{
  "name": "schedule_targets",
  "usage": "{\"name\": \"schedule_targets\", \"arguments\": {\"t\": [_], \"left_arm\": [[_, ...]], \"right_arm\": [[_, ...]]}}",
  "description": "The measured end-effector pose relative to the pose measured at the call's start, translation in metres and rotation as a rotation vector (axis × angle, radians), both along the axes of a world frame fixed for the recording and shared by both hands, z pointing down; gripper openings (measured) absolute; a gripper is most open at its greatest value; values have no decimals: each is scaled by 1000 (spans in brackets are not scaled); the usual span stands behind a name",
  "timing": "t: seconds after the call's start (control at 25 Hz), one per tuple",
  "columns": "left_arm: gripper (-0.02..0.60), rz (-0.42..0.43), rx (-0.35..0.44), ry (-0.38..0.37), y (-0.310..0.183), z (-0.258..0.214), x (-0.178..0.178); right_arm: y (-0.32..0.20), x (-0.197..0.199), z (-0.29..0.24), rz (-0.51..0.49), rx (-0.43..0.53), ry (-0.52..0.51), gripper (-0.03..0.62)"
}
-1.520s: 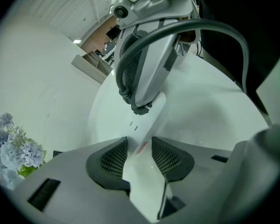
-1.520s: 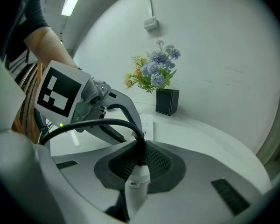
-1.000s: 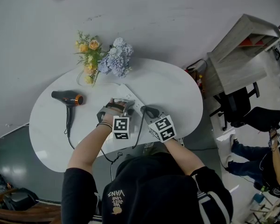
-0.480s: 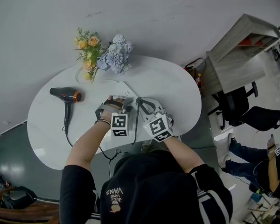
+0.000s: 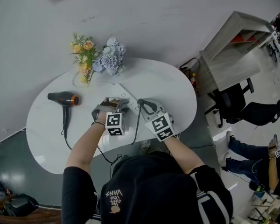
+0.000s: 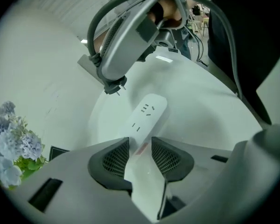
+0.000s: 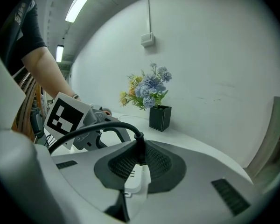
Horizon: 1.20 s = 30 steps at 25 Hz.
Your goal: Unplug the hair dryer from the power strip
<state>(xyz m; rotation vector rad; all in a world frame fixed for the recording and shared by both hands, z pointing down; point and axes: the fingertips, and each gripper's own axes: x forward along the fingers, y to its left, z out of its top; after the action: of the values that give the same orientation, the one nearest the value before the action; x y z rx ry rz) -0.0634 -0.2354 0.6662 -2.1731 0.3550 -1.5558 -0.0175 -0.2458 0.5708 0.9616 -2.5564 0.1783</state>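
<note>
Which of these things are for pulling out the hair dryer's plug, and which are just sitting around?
For the job:
black hair dryer with orange ring
white power strip, clamped in the left tool
black plug, pinched in the right tool

Just lying about:
blue and yellow flowers in a black square vase
black office chair

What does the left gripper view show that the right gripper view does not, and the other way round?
Only the left gripper view shows the plug's prongs, clear of the power strip and its sockets. Only the right gripper view shows a marker cube and a wall box. Both show the strip, the plug's black cord and the flowers.
</note>
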Motion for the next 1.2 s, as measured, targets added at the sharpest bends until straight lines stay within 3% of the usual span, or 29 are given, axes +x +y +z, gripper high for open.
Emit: {"name": "schedule_targets", "arguments": {"t": [0.12, 0.56, 0.88, 1.2], "left_arm": [[166, 24, 28, 25, 5, -8, 4], [156, -87, 153, 283, 27, -69, 0], [65, -206, 198, 515, 51, -117, -10], [21, -309, 226, 715, 79, -163, -30]], "right_arm": [[6, 1, -1, 22, -10, -9, 69], [37, 3, -16, 113, 0, -37, 69], [63, 2, -34, 176, 19, -31, 69], [93, -4, -56, 227, 44, -51, 69]]}}
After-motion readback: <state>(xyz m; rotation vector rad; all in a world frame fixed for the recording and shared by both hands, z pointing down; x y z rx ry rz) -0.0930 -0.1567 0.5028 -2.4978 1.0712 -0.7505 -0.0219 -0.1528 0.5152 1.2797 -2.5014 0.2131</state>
